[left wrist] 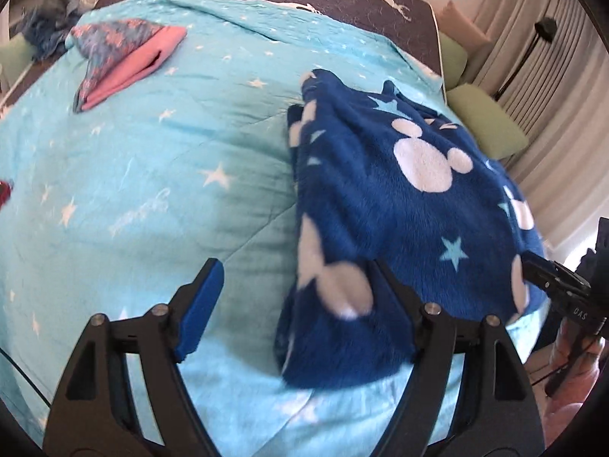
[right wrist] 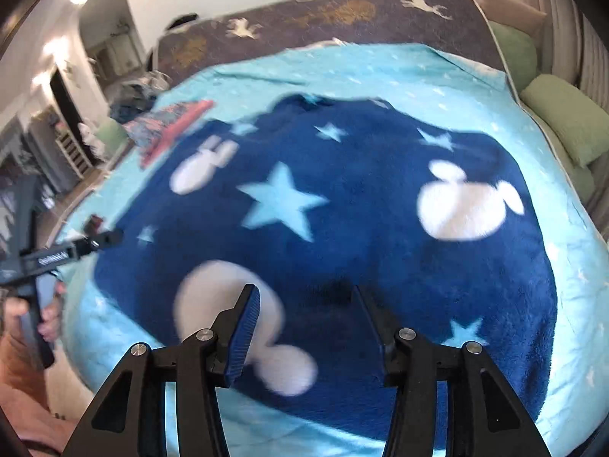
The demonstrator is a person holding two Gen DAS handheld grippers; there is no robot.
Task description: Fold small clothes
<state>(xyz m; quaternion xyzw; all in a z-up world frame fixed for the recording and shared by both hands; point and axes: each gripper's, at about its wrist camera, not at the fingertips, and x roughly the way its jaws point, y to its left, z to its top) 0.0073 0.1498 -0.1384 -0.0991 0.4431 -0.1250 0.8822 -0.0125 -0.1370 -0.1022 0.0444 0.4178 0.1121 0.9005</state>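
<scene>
Writing is scarce: faint cursive on the turquoise star-print quilt [left wrist: 133,160] sits left of centre in the left wrist view, too blurred to read, and the letters "DAS" show on the right gripper's [right wrist: 304,320] black body at that view's far right edge. Far left and back lies a folded pink and patterned garment [left wrist: 125,61]. The left gripper [left wrist: 293,285] stands wide apart with nothing between its blue pads, its right finger just at the near edge of the navy fleece garment [left wrist: 411,228], which is printed with white mouse-head shapes and pale stars and lies spread on the quilt. In the right wrist view, jaws sit partly apart above this fleece, gripping nothing
</scene>
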